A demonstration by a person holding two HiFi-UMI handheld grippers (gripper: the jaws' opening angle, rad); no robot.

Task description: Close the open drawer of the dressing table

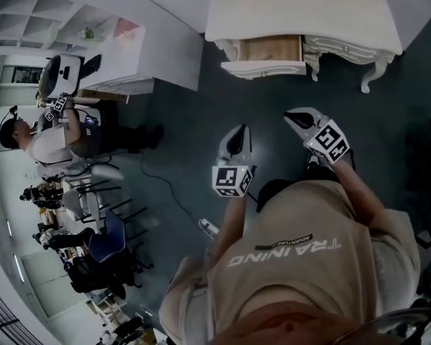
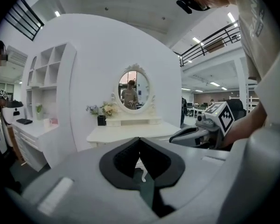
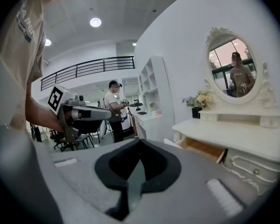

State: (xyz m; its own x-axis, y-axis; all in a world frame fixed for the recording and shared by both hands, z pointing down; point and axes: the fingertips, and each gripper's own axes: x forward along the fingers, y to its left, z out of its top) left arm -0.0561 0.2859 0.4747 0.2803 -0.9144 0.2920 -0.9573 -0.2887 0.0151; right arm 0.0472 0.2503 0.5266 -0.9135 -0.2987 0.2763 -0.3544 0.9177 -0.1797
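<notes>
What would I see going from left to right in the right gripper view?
Grey left gripper → standing person in white → tall white cubby shelf → pale flowers in a dark vase → oval white-framed mirror.

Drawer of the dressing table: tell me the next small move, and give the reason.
Probably carry the right hand-held gripper forward toward the front panel of the open drawer. The drawer stands pulled out of the dressing table, and the left hand-held gripper, like the right one, is shut, empty and well short of it.
</notes>
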